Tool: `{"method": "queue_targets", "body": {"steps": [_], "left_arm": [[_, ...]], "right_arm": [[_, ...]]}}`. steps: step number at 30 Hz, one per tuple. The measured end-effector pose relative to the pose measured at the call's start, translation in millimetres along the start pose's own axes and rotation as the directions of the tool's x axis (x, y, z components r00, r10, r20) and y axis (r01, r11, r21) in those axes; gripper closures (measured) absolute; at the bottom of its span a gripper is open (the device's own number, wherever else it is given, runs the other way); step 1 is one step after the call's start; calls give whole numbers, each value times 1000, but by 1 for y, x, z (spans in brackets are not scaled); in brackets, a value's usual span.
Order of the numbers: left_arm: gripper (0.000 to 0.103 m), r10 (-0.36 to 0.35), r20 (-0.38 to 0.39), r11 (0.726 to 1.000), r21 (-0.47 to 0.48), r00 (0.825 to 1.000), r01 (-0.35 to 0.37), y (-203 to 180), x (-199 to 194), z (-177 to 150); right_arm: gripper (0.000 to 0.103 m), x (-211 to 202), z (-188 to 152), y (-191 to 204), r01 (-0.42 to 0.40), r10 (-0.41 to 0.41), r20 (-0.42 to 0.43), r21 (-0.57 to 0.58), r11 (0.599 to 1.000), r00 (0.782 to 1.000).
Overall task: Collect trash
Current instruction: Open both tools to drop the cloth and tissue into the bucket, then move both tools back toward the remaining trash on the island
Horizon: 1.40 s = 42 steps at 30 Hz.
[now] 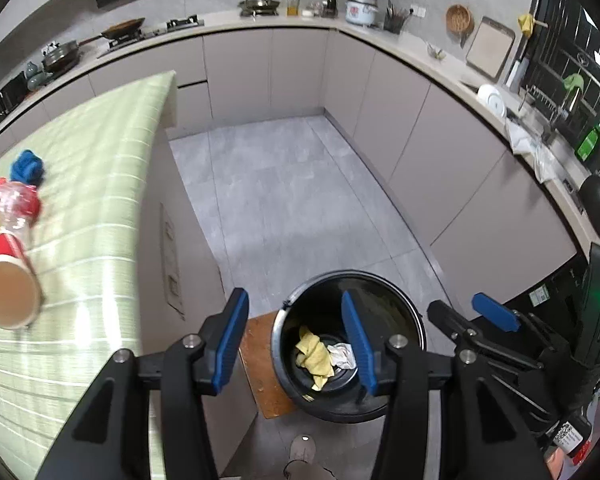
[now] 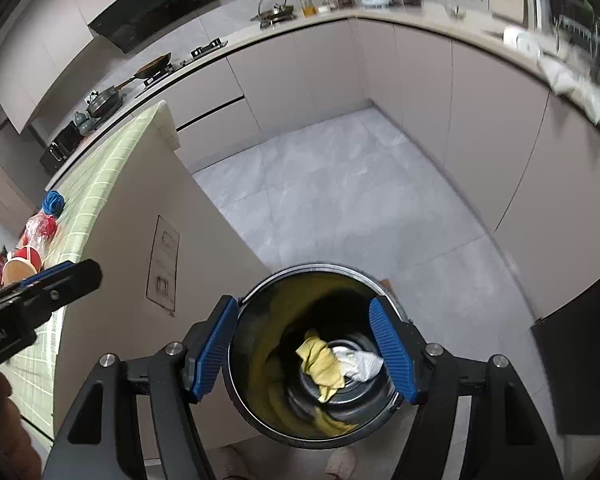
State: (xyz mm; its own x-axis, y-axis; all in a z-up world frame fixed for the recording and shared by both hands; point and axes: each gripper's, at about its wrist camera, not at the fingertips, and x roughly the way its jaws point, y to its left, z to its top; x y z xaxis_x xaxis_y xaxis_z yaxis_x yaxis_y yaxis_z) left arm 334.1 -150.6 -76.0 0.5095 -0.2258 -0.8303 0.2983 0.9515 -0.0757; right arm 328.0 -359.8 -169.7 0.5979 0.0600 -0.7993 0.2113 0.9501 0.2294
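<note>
A black round trash bin [image 1: 404, 312] [image 2: 256, 400] stands on the floor beside the counter. A crumpled yellow cloth [image 1: 314, 356] [image 2: 320, 364] and a white wad of paper [image 1: 342, 354] [image 2: 362, 364] lie in its bottom. My left gripper [image 1: 296, 340] is open and empty above the bin's left rim. My right gripper [image 2: 306, 346] is open and empty right over the bin mouth; it also shows in the left wrist view [image 1: 460, 312]. On the green checked cloth [image 1: 92, 184] lie a red paper cup [image 1: 10, 284] [image 2: 22, 266], a clear plastic bottle [image 1: 14, 204] and a blue wad [image 1: 27, 167] [image 2: 53, 202].
A wooden stool or board [image 1: 264, 364] sits under the bin's left side. Grey cabinets and a worktop [image 1: 300, 24] with pans, a kettle and a rice cooker ring the grey tiled floor [image 1: 284, 200]. My shoe [image 1: 302, 450] shows at the bottom.
</note>
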Motion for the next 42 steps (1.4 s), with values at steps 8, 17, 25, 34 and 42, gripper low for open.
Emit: {"method": "queue_targets", "body": {"steps": [8,17,25,34,42], "left_arm": [[51,5,59,1000,-21,998,-4,48,-29,-1],[47,-136,63,989,-55,989,139,88,-66,-13],[42,-292,84,956,59,953,287,72,-110,-9],[40,-162,110,987,-2,981,164,122,-117,-21],[41,47,73,989,-143,996,-36,222,-116,-58]], "right_arm": [[19,-64,14,57,90,-75,195,-66,994,978],[2,-90,12,103,97,-90,260,-13,995,961],[2,-119,-3,118,87,-91,296,26,996,951],[2,-133,-8,166,29,-8,316,-62,998,949],[2,-105,-16,250,-103,153,252,-200,974,955]]}}
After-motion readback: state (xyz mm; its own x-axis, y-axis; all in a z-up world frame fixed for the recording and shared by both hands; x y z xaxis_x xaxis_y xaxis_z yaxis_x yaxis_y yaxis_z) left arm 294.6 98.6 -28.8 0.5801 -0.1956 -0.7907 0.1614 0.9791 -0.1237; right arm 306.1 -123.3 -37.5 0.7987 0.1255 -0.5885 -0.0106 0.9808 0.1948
